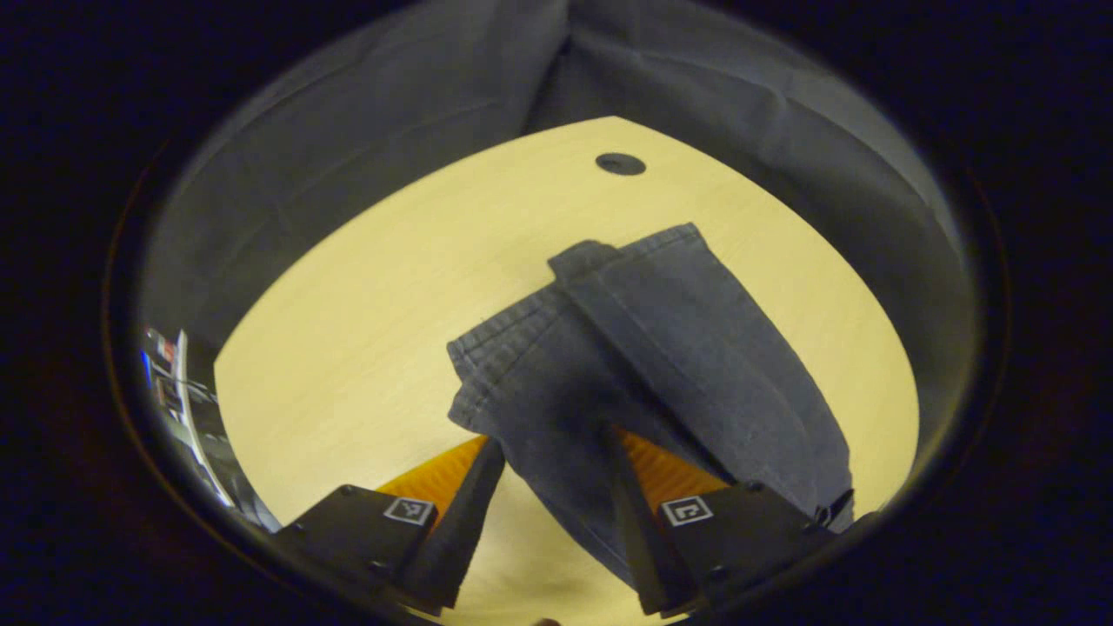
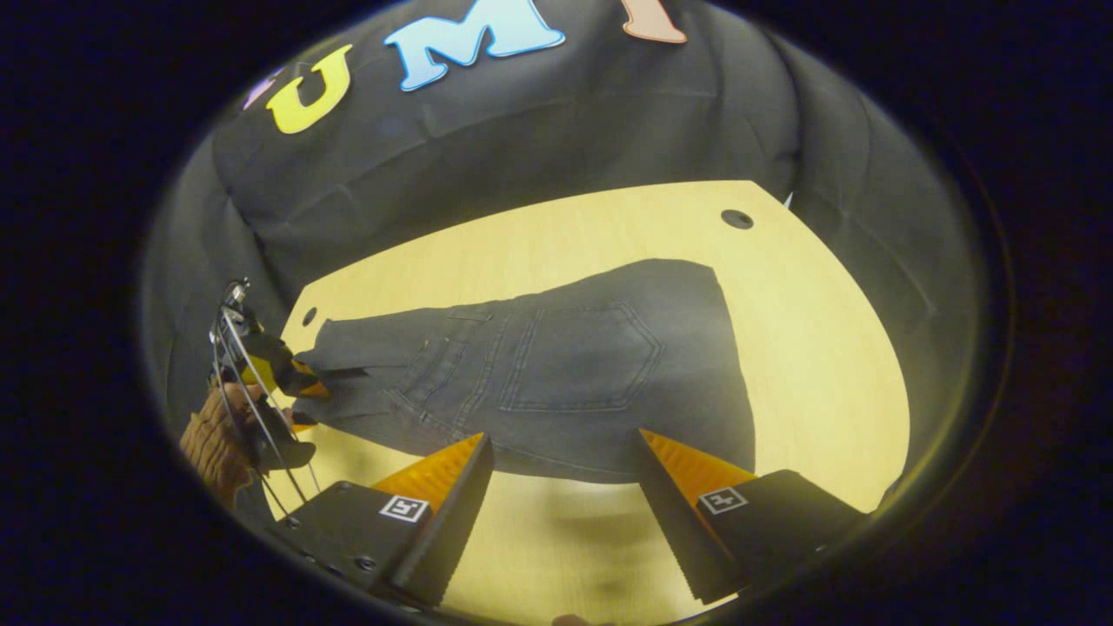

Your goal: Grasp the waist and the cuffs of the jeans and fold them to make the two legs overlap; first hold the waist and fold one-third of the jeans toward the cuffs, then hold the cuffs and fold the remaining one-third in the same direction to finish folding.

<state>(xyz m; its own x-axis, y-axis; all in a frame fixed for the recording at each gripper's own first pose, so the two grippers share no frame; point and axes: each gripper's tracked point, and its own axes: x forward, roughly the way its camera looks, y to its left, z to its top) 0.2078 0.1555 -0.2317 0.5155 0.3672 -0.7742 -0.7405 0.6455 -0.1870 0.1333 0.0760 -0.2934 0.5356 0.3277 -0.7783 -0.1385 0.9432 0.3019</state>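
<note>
Dark denim jeans (image 2: 556, 374) lie flat on our pale wood worktop (image 2: 809, 348), back pocket (image 2: 587, 356) up. Our left hand-held gripper (image 1: 556, 452) stands apart astride the cuffs (image 1: 513, 348); our right hand-held gripper (image 2: 565, 452) is spread apart, just short of the waist end.

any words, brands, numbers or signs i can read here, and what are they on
No text here can be quoted.
jeans: no brand or label is legible on the pocket or waist.
left gripper: square coded markers, a pattern and not words.
right gripper: the same kind of markers.
clutter beyond the table edge: too blurred to read.
</note>
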